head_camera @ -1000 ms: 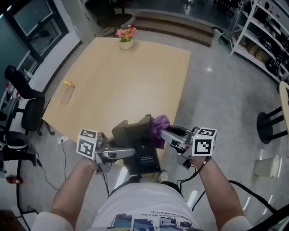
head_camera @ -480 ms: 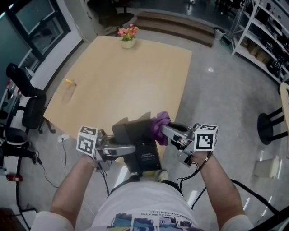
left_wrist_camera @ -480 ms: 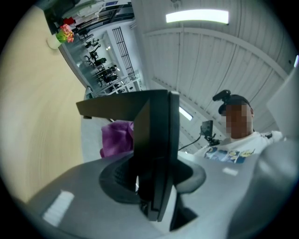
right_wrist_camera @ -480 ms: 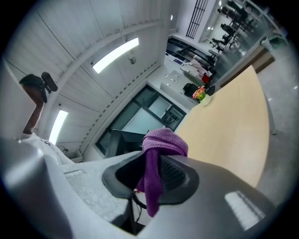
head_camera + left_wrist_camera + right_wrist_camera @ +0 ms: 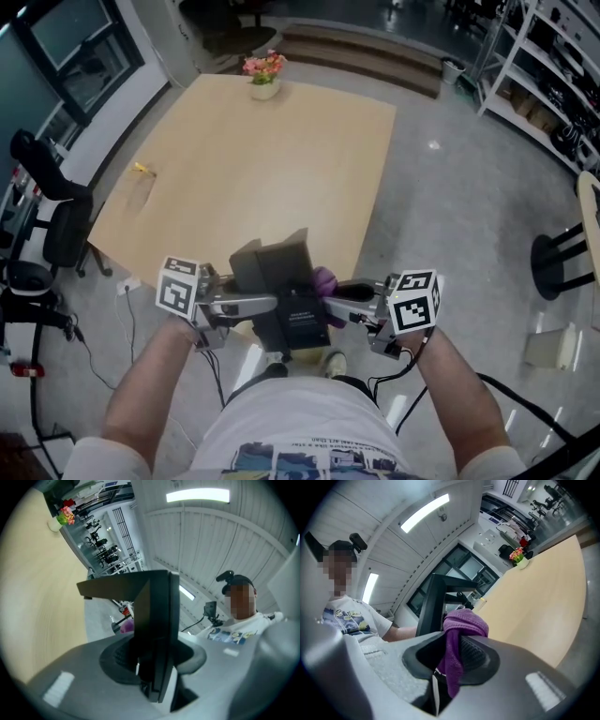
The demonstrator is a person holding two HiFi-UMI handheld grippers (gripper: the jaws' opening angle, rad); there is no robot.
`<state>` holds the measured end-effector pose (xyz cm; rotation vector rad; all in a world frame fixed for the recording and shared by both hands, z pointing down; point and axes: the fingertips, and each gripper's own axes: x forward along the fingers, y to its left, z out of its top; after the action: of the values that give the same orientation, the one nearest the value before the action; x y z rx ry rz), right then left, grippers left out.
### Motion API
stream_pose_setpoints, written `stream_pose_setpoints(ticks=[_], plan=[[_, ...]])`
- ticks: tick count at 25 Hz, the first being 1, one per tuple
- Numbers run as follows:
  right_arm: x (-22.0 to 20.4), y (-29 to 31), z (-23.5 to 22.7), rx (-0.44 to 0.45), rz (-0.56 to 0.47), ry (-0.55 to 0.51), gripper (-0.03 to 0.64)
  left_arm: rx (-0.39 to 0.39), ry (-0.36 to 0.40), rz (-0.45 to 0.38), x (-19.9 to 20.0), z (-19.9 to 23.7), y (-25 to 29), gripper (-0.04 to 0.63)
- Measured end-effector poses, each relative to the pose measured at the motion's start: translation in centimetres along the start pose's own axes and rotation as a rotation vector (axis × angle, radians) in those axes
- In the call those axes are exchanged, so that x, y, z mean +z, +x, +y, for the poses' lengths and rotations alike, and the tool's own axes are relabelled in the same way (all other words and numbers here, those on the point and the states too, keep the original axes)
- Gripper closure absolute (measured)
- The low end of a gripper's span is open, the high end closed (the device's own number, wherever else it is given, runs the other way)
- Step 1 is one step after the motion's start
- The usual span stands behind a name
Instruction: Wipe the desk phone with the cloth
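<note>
I have the desk phone [image 5: 281, 300] lifted clear of the table [image 5: 244, 159], hanging just over its near edge, close to my body. The left gripper [image 5: 262, 305] is clamped partway closed on a thin edge of the housing. In the left gripper view the dark slab [image 5: 157, 616] stands upright between the pads with both pads pressing on it. The right gripper [image 5: 333, 291] is pinched tight on the purple cloth [image 5: 323, 278], whose bunched end bulges out past the jaw tips [image 5: 461, 620] and sits against the phone's right side.

The phone is black and angular, with a wedge-shaped panel or stand jutting from the top and a small pale printed label on the face turned up to the head view. I can't make out keys or a handset from here.

I judge it to be rigid, smooth plastic with moderate weight, so it could twist in a single edge grip when I push on it. I would wipe with light strokes towards the held edge. The cloth is soft and limp, so only the wad near the jaws will press firmly.
</note>
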<state>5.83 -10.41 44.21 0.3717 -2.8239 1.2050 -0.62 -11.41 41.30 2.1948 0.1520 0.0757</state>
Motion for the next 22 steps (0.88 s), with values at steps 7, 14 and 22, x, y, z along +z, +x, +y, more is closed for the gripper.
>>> stream_pose_setpoints(ticks=[7,14,22], plan=[[-2.9,-0.6,0.5,0.036,0.138,-0.041,0.528,-0.025,0.001,0.024,-0.4,-0.2,0.0,0.419],[3.2,0.0,-1.6,-0.013,-0.084,0.014,0.528,-0.054,-0.019,0.061,-2.0,-0.3,0.7,0.419],[0.2,2.9,0.1,0.111,-0.025,0.071,0.529,-0.073,-0.022,0.053,-2.4,-0.7,0.8,0.419]])
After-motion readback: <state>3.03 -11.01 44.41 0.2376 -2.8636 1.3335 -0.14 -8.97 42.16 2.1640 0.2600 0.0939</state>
